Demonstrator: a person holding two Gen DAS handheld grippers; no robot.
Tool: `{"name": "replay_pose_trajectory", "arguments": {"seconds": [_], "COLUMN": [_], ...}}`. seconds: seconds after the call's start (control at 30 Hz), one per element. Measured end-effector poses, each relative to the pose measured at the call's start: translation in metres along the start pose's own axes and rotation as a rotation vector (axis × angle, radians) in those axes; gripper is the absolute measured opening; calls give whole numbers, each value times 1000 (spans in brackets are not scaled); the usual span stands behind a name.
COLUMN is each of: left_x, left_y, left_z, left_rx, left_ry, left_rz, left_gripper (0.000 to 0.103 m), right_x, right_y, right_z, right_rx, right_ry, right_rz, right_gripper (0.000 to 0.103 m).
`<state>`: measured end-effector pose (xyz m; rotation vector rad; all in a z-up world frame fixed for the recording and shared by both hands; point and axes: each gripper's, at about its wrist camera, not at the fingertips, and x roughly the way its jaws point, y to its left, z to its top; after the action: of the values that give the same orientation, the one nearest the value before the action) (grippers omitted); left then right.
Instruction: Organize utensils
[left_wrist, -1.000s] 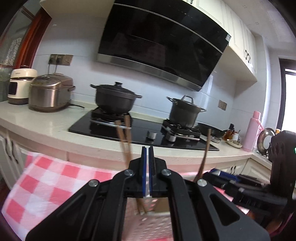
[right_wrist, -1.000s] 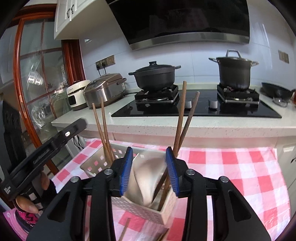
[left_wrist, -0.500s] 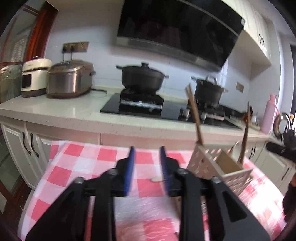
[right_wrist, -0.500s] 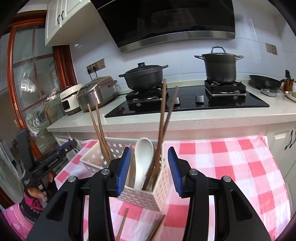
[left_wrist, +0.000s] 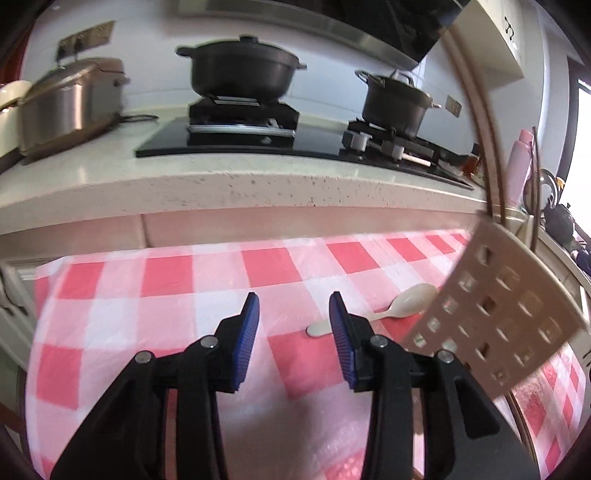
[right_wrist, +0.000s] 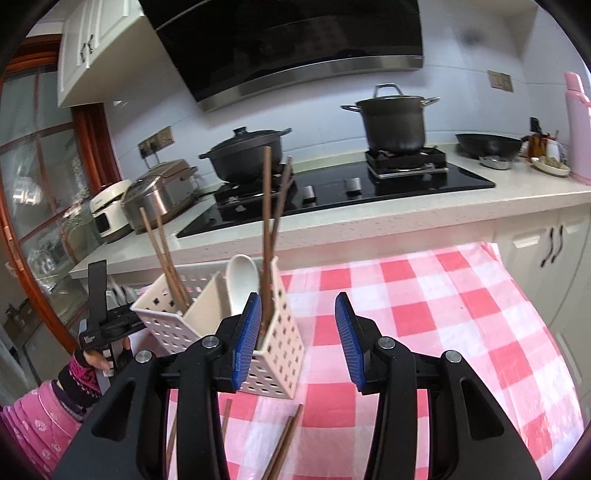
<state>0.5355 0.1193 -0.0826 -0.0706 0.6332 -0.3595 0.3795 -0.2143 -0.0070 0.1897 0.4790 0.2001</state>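
On the checked cloth (left_wrist: 266, 266), a smooth spoon (left_wrist: 399, 306) lies beyond both grippers' parted jaws.

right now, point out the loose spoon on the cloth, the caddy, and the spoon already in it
loose spoon (left_wrist: 413, 297), left wrist view, on its bowl
caddy (right_wrist: 281, 341), right wrist view, on its perforated front wall
spoon in caddy (right_wrist: 242, 278), right wrist view, on its bowl

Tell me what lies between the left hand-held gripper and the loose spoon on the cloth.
In the left wrist view, only bare checked cloth lies between the left hand-held gripper and the spoon.
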Motion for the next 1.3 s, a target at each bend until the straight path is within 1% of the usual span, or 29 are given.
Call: {"name": "replay_pose_trajectory", "arguments": {"seconds": [0.07, 0.13, 0.2, 0.27, 0.33, 0.47, 0.5, 0.63, 0.7, 0.77, 0.93, 1.07, 1.13, 1.17, 1.23, 1.3], "left_x": [11, 17, 24, 29, 36, 48, 51, 54, 57, 61, 74, 82, 82, 83, 81, 77], "left_y": [2, 2, 4, 3, -1, -3, -4, -13, -14, -14, -22, -31, -33, -33, -30, -25], "left_z": [4, 0, -2, -2, -3, -8, -9, -9, -7, -5, -3, 0, 1, 1, 0, -1], "left_rx": [10, 19, 30, 66, 114, 171, 188, 259, 282, 302, 381, 406, 405, 403, 392, 368], "left_ry": [22, 48, 92, 116, 165, 234, 243, 263, 271, 284, 304, 312, 305, 304, 299, 297], "left_rz": [-16, -29, -43, -33, -17, -7, -7, -52, -86, -141, -164, -188, -173, -167, -126, -91], "left_gripper": [38, 38, 38, 38, 38, 38, 38, 39, 39, 42, 43, 44, 26, 23, 15, 14], "right_x": [0, 1, 4, 7, 10, 15, 16, 18, 18, 17, 21, 25, 24, 23, 20, 17], "right_y": [0, -1, 0, -1, -3, -9, -12, -25, -29, -32, -38, -41, -41, -42, -41, -41], "right_z": [0, 1, 2, 1, -1, -4, -4, -6, -6, -7, -11, -12, -11, -11, -9, -9], "right_rx": [7, 15, 18, 34, 58, 83, 90, 134, 146, 150, 172, 191, 197, 199, 198, 199], "right_ry": [-1, 1, 2, 4, 9, 17, 19, 30, 31, 31, 40, 50, 48, 45, 37, 31], "right_rz": [-19, -29, -41, -46, -40, -46, -48, -52, -61, -69, -82, -88, -86, -84, -82, -78], "right_gripper": [41, 41, 41, 41, 41, 41, 41, 41, 41, 41, 41, 41, 41, 41, 41, 41]}}
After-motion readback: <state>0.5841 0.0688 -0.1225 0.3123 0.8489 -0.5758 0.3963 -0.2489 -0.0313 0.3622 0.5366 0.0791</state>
